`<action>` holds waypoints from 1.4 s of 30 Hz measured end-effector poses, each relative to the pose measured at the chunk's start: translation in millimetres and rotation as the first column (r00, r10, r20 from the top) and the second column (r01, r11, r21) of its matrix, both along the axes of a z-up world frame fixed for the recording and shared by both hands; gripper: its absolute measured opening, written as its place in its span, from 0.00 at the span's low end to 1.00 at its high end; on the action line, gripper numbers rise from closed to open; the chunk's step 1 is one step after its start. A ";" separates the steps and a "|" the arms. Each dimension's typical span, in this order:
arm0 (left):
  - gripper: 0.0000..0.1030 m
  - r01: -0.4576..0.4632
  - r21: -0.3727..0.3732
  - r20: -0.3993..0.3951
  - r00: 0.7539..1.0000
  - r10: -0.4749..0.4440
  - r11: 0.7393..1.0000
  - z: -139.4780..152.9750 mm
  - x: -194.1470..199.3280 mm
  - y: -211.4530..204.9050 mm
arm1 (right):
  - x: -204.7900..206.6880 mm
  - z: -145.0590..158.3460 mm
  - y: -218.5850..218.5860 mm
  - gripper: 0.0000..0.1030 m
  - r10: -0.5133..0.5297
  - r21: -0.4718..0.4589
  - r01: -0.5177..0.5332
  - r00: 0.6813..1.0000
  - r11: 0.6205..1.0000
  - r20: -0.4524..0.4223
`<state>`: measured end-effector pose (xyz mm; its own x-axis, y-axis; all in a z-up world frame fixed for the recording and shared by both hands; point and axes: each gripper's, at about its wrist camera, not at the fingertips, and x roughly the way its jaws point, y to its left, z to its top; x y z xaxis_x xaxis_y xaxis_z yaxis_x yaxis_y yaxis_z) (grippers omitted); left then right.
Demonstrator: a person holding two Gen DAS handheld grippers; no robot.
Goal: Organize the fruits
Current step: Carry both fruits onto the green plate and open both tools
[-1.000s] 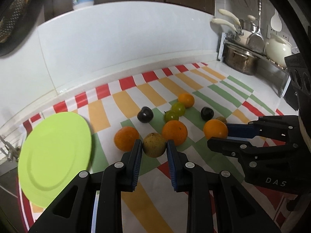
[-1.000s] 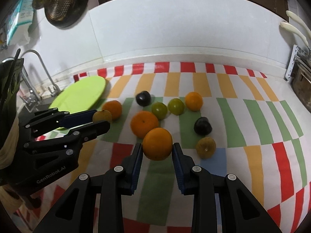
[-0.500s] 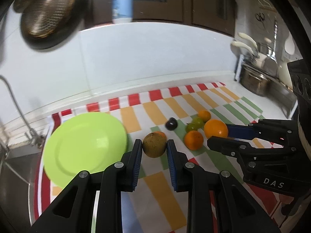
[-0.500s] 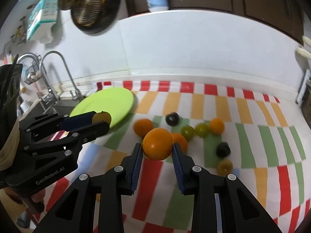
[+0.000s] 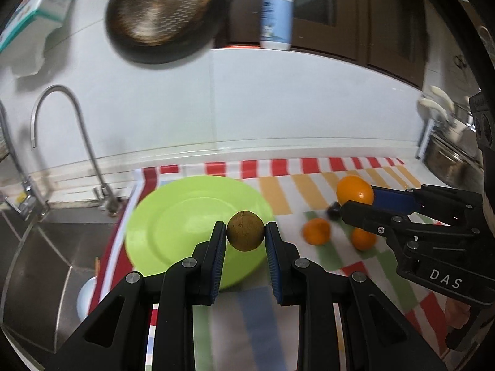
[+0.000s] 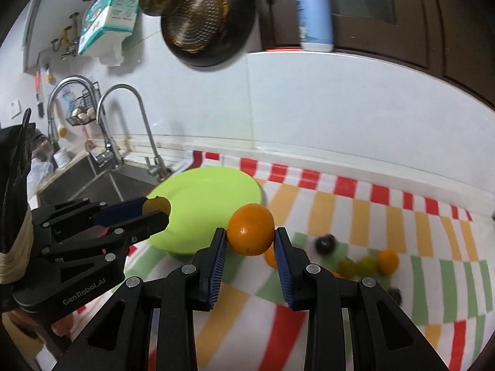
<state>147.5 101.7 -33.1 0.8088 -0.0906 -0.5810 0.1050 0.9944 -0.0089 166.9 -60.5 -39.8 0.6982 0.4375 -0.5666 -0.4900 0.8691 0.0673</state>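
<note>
Here the step in hand looks like setting both held fruits onto the plate (image 5: 173, 216), so that comes first: it lies on the striped cloth (image 5: 287, 198) at the cloth's left end, close by the sink (image 5: 46, 247), and it is bare. That leaves room for both fruits, but they are round and the rim is shallow, so I would lower each one until it touches the flat middle before letting go, not drop it near the rim.

The right gripper (image 6: 250, 242) has its pads closed on an orange (image 6: 251, 229), held in the air near the plate's right edge. The left gripper (image 5: 245, 236) is clamped on a brown fruit (image 5: 246, 230), which hangs in front of the plate's right half; how high above it I cannot tell.

The two tools are close together, so one should go in at a time, the left first since it is nearer the middle.

Edges to mind: the sink and faucet (image 5: 77, 142) stand just left of the plate, and a fruit that rolls off that side could fall in. On the right the cloth holds the other fruits, two oranges (image 5: 316, 231) and some dark and green ones, well apart from the plate.
</note>
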 end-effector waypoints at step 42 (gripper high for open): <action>0.30 -0.129 0.024 -0.155 0.979 0.131 0.991 -64.2 51.9 65.1 | 89.5 -83.5 97.3 0.32 0.138 -0.030 -0.147 0.968 0.989 -0.207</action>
<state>199.4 166.8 -97.4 0.7125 0.0183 -0.7014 -0.0269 0.9996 -0.0013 256.5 36.8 -123.3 0.4979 0.4954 -0.7118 -0.5889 0.7957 0.1418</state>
